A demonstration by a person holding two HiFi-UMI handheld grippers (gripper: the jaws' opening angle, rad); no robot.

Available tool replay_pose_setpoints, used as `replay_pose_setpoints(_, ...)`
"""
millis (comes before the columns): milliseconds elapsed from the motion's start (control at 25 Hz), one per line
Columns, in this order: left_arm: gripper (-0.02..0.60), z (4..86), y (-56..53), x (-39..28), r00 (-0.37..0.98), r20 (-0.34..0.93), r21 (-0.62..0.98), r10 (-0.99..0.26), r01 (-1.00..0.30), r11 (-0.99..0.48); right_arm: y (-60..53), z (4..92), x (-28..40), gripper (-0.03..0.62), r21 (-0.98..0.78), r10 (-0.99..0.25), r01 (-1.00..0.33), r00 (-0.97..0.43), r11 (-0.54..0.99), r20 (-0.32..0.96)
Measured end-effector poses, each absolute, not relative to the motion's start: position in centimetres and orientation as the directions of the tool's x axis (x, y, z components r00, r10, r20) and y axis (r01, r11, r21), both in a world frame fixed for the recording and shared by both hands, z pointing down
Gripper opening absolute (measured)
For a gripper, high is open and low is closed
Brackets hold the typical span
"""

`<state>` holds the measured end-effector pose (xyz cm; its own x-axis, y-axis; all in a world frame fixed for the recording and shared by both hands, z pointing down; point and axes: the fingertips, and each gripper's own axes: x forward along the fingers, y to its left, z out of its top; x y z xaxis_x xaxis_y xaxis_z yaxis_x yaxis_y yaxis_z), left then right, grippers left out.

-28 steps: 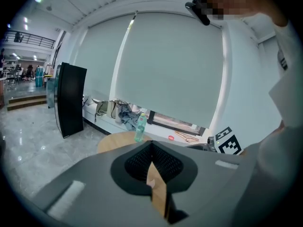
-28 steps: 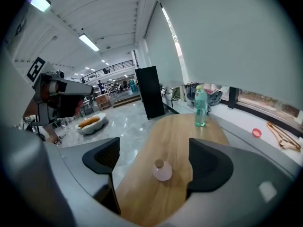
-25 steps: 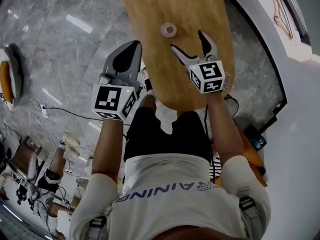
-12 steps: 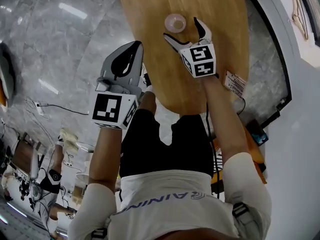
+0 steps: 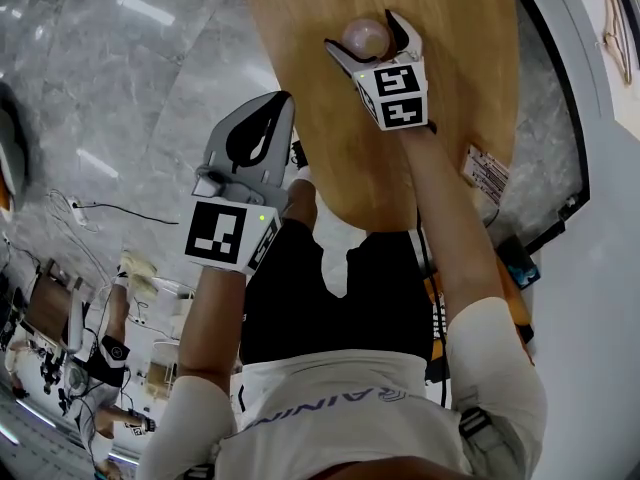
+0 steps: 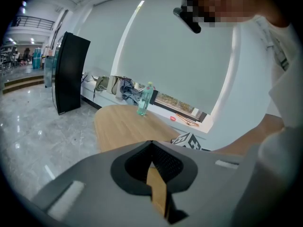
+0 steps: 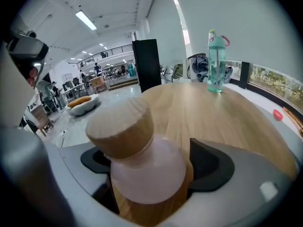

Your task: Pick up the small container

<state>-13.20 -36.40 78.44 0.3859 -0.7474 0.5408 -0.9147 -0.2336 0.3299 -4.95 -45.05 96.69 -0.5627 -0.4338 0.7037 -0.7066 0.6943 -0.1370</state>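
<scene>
Small container (image 7: 147,169) — pinkish translucent body, wooden stopper; on the wooden tabletop (image 5: 330,138), between the jaws of the right gripper (image 5: 368,36). The jaws are spread to either side of it, with a sliver of tabletop showing by one jaw.

Left gripper (image 5: 282,98) — beside the tabletop's edge, over grey floor (image 5: 120,98); jaws pressed together at the tips, nothing between.

Green bottle (image 7: 215,63) on the tabletop, well apart.

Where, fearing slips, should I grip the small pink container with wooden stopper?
Grip the small pink container's round body, below the wooden stopper, from the person's side: it stands between the right gripper's open jaws; the stopper might pull off.
</scene>
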Motion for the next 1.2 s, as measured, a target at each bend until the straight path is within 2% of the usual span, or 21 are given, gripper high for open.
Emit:
replay_pose_setpoints(120, 0.0, 78.7, -36.2, -13.7, 0.382, 0.547, 0.331, -0.744, -0.916, -0.227, -45.3, 97.0, -5.4, 0.488, -0.119, -0.433, -0.7, -0.557, 0.704, 0.709)
replay_pose_setpoints(320, 0.0, 78.7, -35.9, -13.9, 0.38, 0.552, 0.333, -0.742, -0.917, -0.222, -44.9, 97.5, -5.9, 0.433, -0.051, -0.435, -0.676, -0.528, 0.735, 0.73)
replay_pose_setpoints(840, 0.0, 77.2, -35.3, -12.6, 0.376, 0.541, 0.325, -0.752, -0.918, -0.225, -45.0, 97.0, -5.0, 0.428, -0.136, -0.426, -0.709, -0.553, 0.692, 0.716)
replay_pose_setpoints(1200, 0.0, 72.9, -36.1, -11.3, 0.387, 0.498, 0.315, -0.776, -0.915, -0.253, -44.4, 89.1, -2.4, 0.43, -0.211, -0.497, -0.728, -0.62, 0.652, 0.607)
